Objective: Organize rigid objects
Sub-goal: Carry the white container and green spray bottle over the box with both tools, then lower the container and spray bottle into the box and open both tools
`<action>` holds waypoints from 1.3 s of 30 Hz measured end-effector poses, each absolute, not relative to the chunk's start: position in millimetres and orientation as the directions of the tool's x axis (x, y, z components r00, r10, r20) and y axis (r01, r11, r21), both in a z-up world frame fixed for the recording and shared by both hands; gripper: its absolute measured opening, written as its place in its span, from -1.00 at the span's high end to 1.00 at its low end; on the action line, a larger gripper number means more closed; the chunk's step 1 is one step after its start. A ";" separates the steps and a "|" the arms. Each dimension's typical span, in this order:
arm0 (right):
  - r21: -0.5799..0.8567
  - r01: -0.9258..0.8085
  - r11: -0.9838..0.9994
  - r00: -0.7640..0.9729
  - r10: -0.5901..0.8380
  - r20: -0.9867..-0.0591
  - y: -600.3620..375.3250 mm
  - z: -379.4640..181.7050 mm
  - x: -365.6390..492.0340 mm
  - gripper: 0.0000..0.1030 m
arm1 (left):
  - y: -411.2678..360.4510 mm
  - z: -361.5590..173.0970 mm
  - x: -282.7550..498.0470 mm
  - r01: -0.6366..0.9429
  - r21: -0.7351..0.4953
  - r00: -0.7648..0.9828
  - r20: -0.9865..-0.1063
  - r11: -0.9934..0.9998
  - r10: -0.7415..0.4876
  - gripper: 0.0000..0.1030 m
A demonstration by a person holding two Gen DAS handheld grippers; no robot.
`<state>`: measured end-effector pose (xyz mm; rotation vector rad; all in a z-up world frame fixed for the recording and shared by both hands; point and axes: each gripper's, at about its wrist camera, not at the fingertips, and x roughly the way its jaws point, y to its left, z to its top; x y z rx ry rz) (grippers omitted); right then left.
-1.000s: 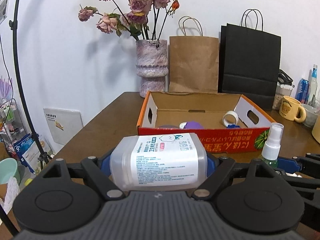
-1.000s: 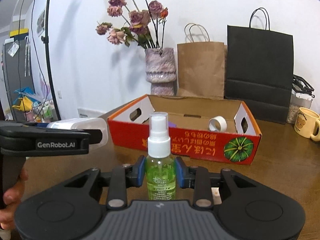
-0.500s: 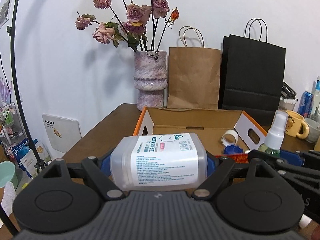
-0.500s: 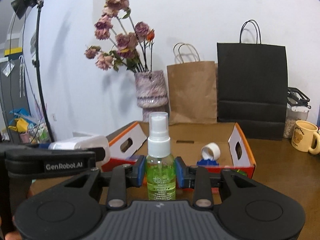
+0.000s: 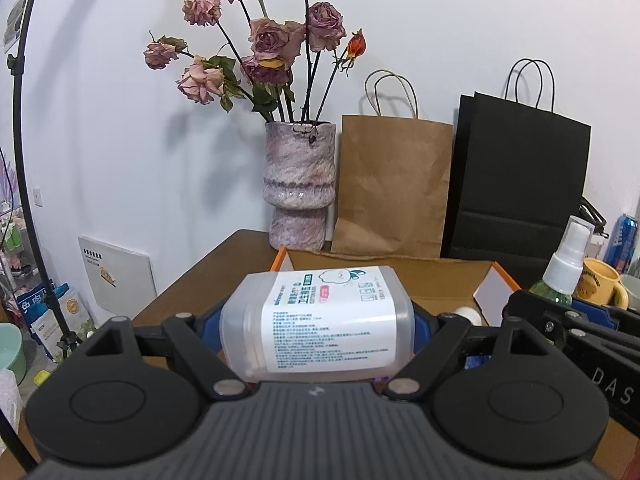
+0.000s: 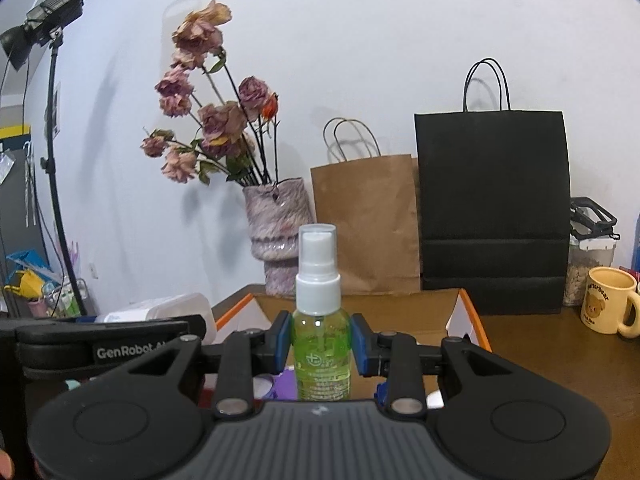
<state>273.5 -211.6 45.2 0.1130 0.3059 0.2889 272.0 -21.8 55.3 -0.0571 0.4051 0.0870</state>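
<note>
My left gripper [image 5: 316,324] is shut on a translucent plastic container [image 5: 320,320] with a white printed label, held sideways above the near part of the orange cardboard box [image 5: 420,276]. My right gripper [image 6: 320,340] is shut on a green spray bottle [image 6: 320,344] with a white pump top, held upright over the same box [image 6: 400,312]. The bottle also shows at the right of the left wrist view [image 5: 564,276], and the container at the left of the right wrist view [image 6: 168,308]. A purple object [image 6: 284,388] and a white one [image 6: 436,398] lie in the box, mostly hidden.
Behind the box stand a vase of dried roses [image 5: 298,188], a brown paper bag [image 5: 392,192] and a black paper bag [image 5: 516,184]. A yellow mug [image 6: 608,300] and a lidded jar [image 6: 588,252] sit on the brown table at the right. A light stand [image 6: 52,160] is at the left.
Both grippers have risen and moved forward with their objects, from in front of the box to above it. The box's red front wall has dropped out of sight.
</note>
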 end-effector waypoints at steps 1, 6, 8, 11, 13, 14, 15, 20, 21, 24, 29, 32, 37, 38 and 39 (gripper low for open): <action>0.152 -0.262 0.953 0.914 0.295 -0.277 -211.3 46.0 276.8 0.41 | -22.5 55.6 275.7 -0.098 -0.040 0.916 -0.395 0.994 0.074 -0.64; 0.152 -0.260 0.954 0.917 0.293 -0.269 -208.4 47.7 295.3 0.41 | -25.6 54.8 293.7 -0.106 -0.055 0.915 -0.396 0.993 0.076 -0.64; 0.158 -0.258 0.953 0.917 0.293 -0.272 -207.8 47.1 305.2 0.41 | -26.2 52.9 301.4 -0.110 -0.055 0.913 -0.400 0.992 0.079 -0.64; 0.163 -0.255 0.953 0.914 0.293 -0.280 -206.2 44.3 318.0 0.41 | -26.7 49.1 313.5 -0.113 -0.051 0.909 -0.408 0.992 0.082 -0.64; 0.165 -0.252 0.953 0.912 0.291 -0.288 -206.2 42.2 326.4 0.41 | -27.0 47.3 321.6 -0.115 -0.048 0.907 -0.412 0.992 0.085 -0.64; 0.165 -0.252 0.954 0.911 0.291 -0.293 -205.9 41.1 331.1 0.41 | -27.4 46.5 325.7 -0.116 -0.047 0.906 -0.414 0.992 0.087 -0.64; 0.164 -0.251 0.954 0.910 0.291 -0.297 -205.6 40.0 335.6 0.42 | -27.6 45.6 330.2 -0.118 -0.046 0.905 -0.416 0.992 0.088 -0.64; 0.157 -0.248 0.956 0.904 0.287 -0.317 -202.8 35.4 354.1 0.41 | -28.4 40.5 349.9 -0.123 -0.033 0.900 -0.426 0.992 0.097 -0.64; 0.156 -0.247 0.956 0.903 0.286 -0.322 -202.3 34.2 357.3 0.41 | -28.2 39.5 354.0 -0.124 -0.031 0.898 -0.429 0.992 0.099 -0.64; 0.150 -0.247 0.957 0.899 0.284 -0.334 -201.3 31.1 366.7 0.41 | -27.9 36.3 364.2 -0.127 -0.024 0.894 -0.437 0.992 0.104 -0.64; 0.137 -0.242 0.961 0.893 0.276 -0.355 -202.5 25.3 380.6 0.41 | -27.9 31.3 379.9 -0.131 -0.001 0.891 -0.439 0.991 0.117 -0.64; 0.140 -0.234 0.962 0.887 0.270 -0.376 -204.0 20.3 387.6 0.41 | -29.3 26.7 388.1 -0.129 0.013 0.886 -0.447 0.992 0.121 -0.64; 0.138 -0.228 0.964 0.872 0.265 -0.411 -204.2 9.1 396.7 0.41 | -29.5 22.0 395.7 -0.120 0.030 0.881 -0.457 0.992 0.120 -0.64; 0.136 -0.228 0.964 0.871 0.264 -0.414 -204.2 7.7 396.9 0.41 | -29.5 21.9 396.1 -0.117 0.032 0.881 -0.457 0.993 0.118 -0.64; 0.135 -0.227 0.964 0.870 0.264 -0.417 -204.9 7.0 397.0 0.41 | -29.5 21.7 396.2 -0.115 0.033 0.882 -0.457 0.993 0.117 -0.65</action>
